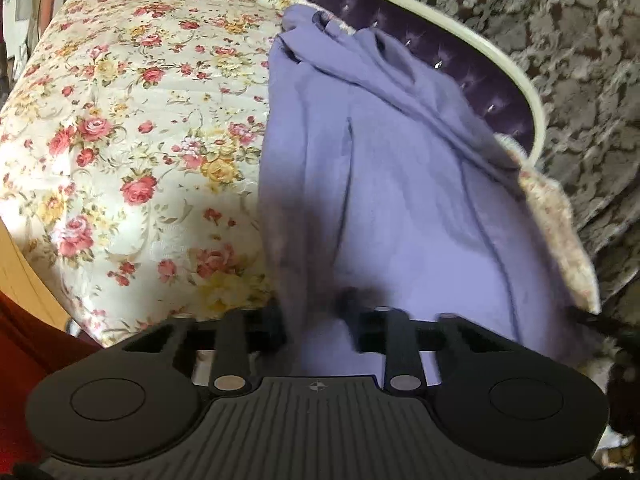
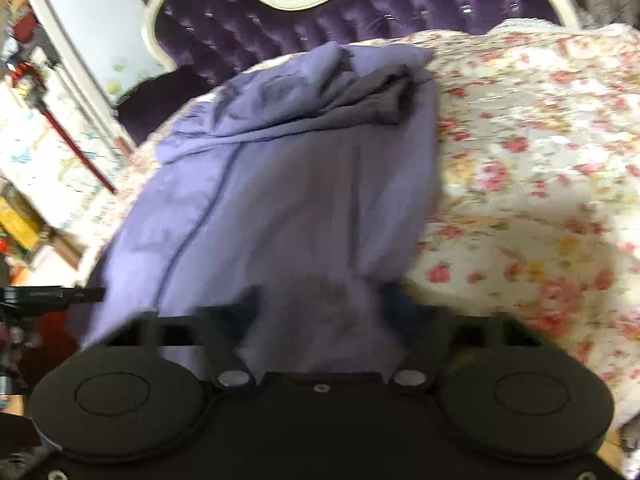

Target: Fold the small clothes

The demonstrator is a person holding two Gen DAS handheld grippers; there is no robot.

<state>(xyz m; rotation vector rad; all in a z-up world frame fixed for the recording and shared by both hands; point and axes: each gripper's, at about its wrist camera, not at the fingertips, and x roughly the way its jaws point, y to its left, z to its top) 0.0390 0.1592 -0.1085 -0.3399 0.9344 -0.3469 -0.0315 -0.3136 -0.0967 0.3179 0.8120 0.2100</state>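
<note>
Covering the bed is a cream floral bedspread (image 1: 132, 128), sunlit in patches, and on it lies the lavender garment (image 1: 384, 184), stretched lengthwise from the near edge toward the tufted purple headboard (image 2: 360, 4) with its curved cream frame. The garment's far end is bunched in folds close to the headboard. Grey patterned curtains (image 1: 560, 40) hang behind the bed, and a cluttered white cabinet (image 2: 60, 92) stands beside it in the right wrist view.

The left gripper (image 1: 320, 320) has its jaws drawn in narrow with the garment's near hem running between them; the fabric appears pinched, though blur hides the pads. The right gripper (image 2: 316, 308) shows the same: narrow jaws, lavender cloth gathered between its fingers.

The garment lies along one side edge of the bed. A broad stretch of bare bedspread lies open on its other side.
</note>
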